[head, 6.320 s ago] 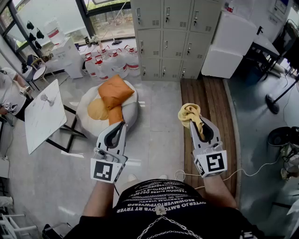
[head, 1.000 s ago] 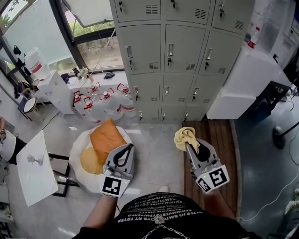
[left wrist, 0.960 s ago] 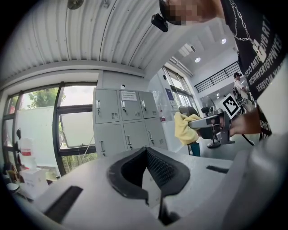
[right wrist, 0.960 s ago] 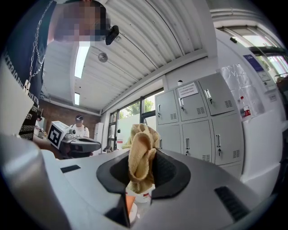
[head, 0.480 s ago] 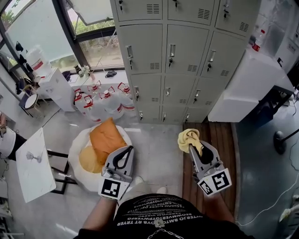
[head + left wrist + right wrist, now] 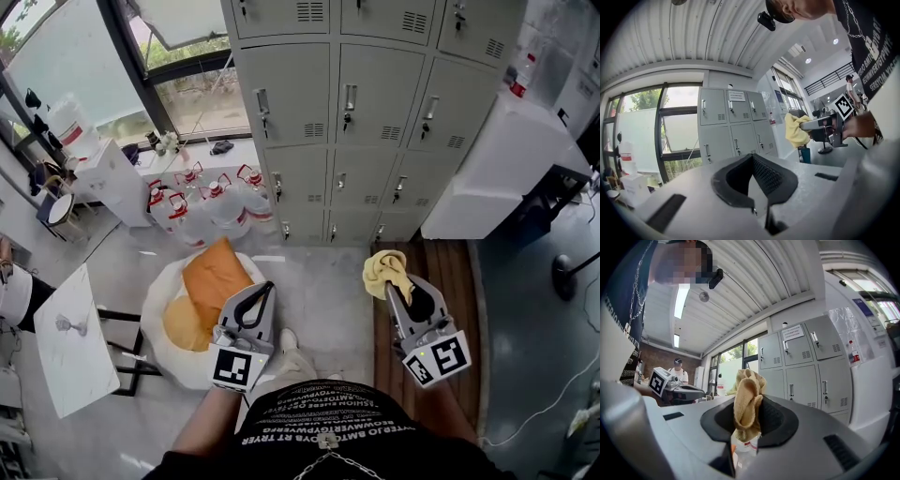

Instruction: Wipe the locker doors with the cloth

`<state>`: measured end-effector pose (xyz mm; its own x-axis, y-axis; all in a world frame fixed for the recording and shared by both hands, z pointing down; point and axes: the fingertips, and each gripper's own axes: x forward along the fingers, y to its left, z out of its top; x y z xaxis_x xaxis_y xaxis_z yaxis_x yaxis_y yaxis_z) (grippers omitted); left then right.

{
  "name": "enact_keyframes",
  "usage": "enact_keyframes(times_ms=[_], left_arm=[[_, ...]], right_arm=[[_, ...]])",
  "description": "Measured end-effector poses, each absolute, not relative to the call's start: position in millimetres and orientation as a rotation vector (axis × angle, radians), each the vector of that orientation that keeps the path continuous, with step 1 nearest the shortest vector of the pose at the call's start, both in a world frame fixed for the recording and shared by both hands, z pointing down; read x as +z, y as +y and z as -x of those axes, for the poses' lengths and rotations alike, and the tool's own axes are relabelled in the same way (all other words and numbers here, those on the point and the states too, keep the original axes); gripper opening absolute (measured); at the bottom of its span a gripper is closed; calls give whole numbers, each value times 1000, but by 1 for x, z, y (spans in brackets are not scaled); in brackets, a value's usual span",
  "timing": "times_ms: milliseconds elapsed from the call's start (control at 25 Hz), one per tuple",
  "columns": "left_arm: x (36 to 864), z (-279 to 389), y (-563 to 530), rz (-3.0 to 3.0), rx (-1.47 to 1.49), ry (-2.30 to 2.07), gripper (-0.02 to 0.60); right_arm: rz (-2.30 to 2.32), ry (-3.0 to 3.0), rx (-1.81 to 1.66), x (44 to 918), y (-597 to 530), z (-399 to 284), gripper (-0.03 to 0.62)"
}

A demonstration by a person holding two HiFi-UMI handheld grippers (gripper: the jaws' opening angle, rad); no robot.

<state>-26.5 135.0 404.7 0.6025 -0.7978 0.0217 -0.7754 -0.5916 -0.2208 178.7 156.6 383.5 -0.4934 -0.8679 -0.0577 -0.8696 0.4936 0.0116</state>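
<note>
Yellow cloth (image 6: 381, 266) stays pinched in the right gripper (image 6: 392, 285), held in the air, apart from the locker doors (image 6: 375, 103). The doors stand nearer than seconds ago, so I judge the approach unfinished and no wiping begun. The left gripper (image 6: 266, 289) is clenched on nothing.

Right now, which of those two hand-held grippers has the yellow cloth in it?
The right gripper: its jaws are clamped on the yellow cloth. The left gripper has its jaws together with nothing between them.
</note>
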Motion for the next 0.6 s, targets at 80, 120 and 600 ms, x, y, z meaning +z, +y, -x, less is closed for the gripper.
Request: enact_keyframes(times_ms=[80,120,600], left_arm=[[403,26,124,2646,-170,1270,5],[402,27,117,2649,-168,1259,5],[397,53,38,2678,-130,1238,5]], right_arm=[[1576,2668,64,383,147,-176,80],[1583,2665,66,383,141,-174,80],[1627,2656,67,384,68,-150,80]])
